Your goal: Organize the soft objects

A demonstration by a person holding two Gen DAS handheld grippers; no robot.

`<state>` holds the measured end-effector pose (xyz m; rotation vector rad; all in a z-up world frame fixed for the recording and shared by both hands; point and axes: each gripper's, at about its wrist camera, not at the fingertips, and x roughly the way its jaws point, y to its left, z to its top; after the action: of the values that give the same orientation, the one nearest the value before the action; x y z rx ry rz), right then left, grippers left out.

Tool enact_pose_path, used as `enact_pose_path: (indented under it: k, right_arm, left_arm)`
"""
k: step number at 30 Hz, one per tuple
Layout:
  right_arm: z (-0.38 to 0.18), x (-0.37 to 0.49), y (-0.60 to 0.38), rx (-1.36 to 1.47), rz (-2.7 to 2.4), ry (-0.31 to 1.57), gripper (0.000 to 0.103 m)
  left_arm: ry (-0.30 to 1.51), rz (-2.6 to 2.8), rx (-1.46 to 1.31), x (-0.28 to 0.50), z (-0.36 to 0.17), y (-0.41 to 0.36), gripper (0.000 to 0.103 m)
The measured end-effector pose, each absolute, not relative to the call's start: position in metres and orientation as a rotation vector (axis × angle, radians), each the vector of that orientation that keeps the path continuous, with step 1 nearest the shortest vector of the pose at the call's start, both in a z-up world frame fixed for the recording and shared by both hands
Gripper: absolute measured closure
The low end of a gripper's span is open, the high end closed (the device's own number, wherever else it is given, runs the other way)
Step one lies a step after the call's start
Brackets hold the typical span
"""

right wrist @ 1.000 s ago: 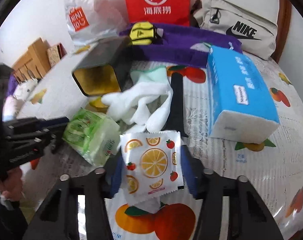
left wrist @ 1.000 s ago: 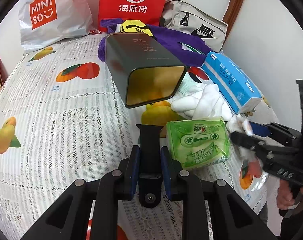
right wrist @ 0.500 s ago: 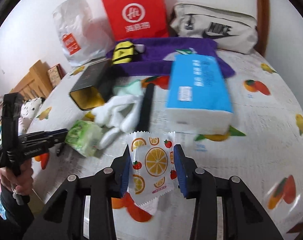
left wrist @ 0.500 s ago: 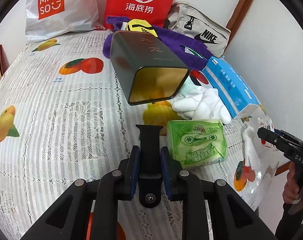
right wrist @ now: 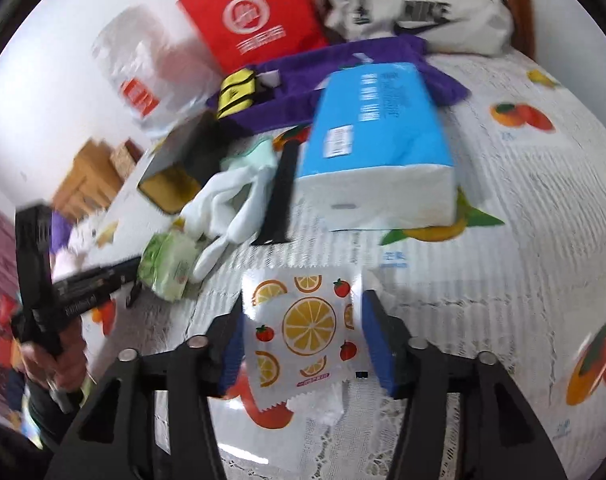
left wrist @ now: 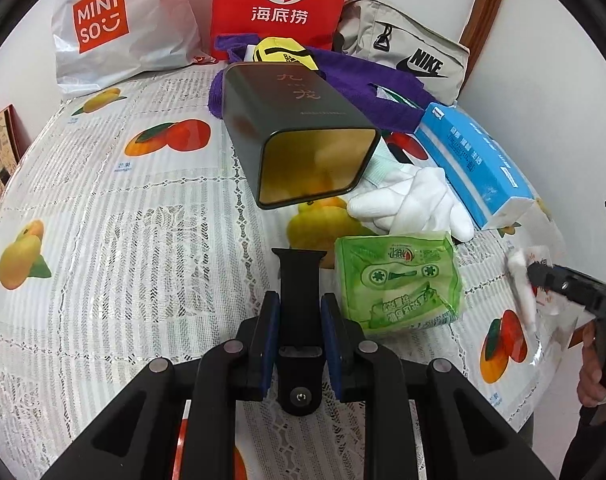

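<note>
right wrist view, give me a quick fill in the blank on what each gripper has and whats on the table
1. The right gripper is shut on a wet-wipe packet printed with ____ slices.
2. The left gripper is shut on a ____ strap.
3. The white glove lies between the dark tin and the ____ tissue pack.

Missing words: orange; black; blue

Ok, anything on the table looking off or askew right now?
Yes. The dark tin lies tipped on its side, open mouth facing the left gripper, with the white gloves crumpled loose beside it. The left gripper is shut on a black strap, hardly a soft item. The right gripper holds the orange-print packet.
</note>
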<state>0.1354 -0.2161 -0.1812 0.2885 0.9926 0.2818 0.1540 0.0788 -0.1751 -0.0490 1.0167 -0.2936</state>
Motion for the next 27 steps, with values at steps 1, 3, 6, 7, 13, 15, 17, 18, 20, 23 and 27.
enact_pose_path:
  k: [1,3,6,7,13,15,17,18,20,23,27]
  right_arm:
    - [-0.181,0.135,-0.22,0.3,0.265,0.994,0.042]
    - [-0.179,0.133,-0.228,0.311,0.256,0.992,0.042]
    - [-0.177,0.128,-0.234,0.284,0.221,0.973,0.042]
    - [-0.177,0.127,-0.235,0.269,0.214,0.973,0.045]
    - [-0.179,0.124,-0.242,0.265,0.206,0.981,0.058]
    - [-0.181,0.125,-0.242,0.255,0.205,0.993,0.058]
    - [-0.184,0.126,-0.24,0.222,0.183,1.008,0.058]
    - [-0.184,0.126,-0.239,0.204,0.179,1.01,0.058]
    - [-0.181,0.121,-0.238,0.176,0.174,1.002,0.045]
    - [-0.179,0.115,-0.237,0.113,0.151,0.977,0.025]
    - [-0.191,0.116,-0.24,0.092,0.127,1.01,0.025]
  left_arm:
    - [1.017,-0.291,-0.047,0.154,-0.175,0.078,0.083]
    - [1.016,-0.288,-0.046,0.154,-0.175,0.078,0.083]
    - [1.017,-0.287,-0.046,0.154,-0.175,0.078,0.083]
    - [1.018,-0.286,-0.045,0.154,-0.175,0.078,0.083]
    - [1.018,-0.284,-0.051,0.154,-0.176,0.078,0.083]
    - [1.018,-0.284,-0.049,0.154,-0.176,0.078,0.083]
    - [1.02,-0.285,-0.049,0.154,-0.176,0.078,0.083]
    - [1.021,-0.286,-0.048,0.155,-0.176,0.078,0.082]
    - [1.02,-0.286,-0.046,0.154,-0.176,0.078,0.083]
    - [1.017,-0.282,-0.04,0.153,-0.176,0.077,0.083]
    - [1.018,-0.28,-0.038,0.153,-0.175,0.077,0.083]
